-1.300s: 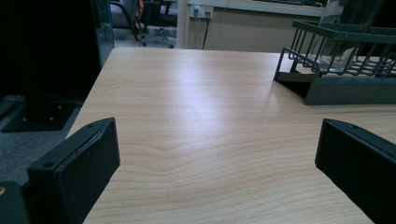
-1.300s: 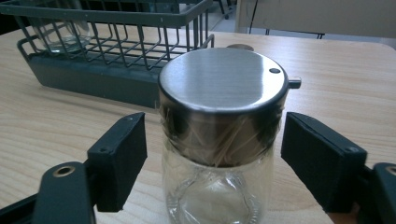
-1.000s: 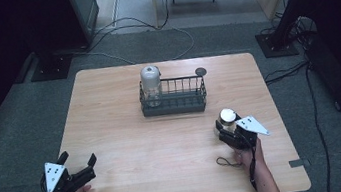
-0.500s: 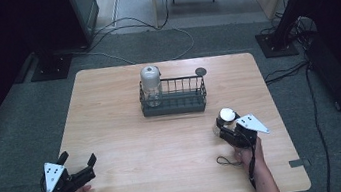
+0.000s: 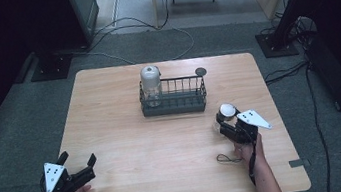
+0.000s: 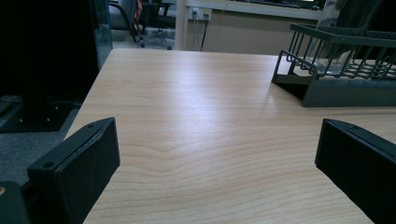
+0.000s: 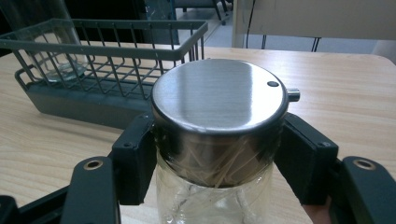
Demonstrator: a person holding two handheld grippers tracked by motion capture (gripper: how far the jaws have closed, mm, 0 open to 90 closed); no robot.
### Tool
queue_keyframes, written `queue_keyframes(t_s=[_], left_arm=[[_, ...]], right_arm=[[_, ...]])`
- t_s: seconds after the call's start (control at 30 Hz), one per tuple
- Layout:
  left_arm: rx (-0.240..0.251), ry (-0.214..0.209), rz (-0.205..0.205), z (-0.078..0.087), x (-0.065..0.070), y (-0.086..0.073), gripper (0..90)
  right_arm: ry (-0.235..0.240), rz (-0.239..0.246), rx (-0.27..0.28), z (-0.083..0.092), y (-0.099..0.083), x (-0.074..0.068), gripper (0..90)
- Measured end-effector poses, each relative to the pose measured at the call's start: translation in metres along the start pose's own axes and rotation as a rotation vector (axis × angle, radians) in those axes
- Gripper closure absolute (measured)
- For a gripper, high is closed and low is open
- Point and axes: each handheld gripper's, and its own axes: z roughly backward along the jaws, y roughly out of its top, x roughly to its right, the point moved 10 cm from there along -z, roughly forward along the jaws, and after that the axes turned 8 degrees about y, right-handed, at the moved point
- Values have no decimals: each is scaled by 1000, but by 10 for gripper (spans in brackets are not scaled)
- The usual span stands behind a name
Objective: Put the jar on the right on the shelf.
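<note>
We find the right claw (image 7: 212,158) clamped on a glass jar (image 7: 215,196) with a brushed steel lid (image 7: 218,95); its jaws have just been closing, and both pads now press the jar's neck directly below the lid. The jar stands on the bench (image 5: 128,132) at the right, near the right end of the wire basket (image 5: 174,98), in which a second glass jar (image 5: 151,84) stands at the left end. The left claw (image 5: 78,165) rests at the near left corner, jaws apart and holding nothing.

We judge the grasp step complete. The next move presumably calls for a straight lift, high enough to clear the basket rim, then a placement in the free right-hand part of the basket.
</note>
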Motion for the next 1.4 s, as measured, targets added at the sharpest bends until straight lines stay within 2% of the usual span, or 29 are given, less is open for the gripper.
queue_keyframes(t_s=[0.83, 1.17, 1.4], left_arm=[[2, -6, 6, 0, 0, 0, 0], [4, -10, 10, 0, 0, 0, 0], [3, -11, 8, 0, 0, 0, 0]], right_arm=[[32, 22, 16, -17, 33, -20, 361], [32, 23, 14, -24, 39, -23, 362], [31, 29, 22, -27, 51, -25, 363]])
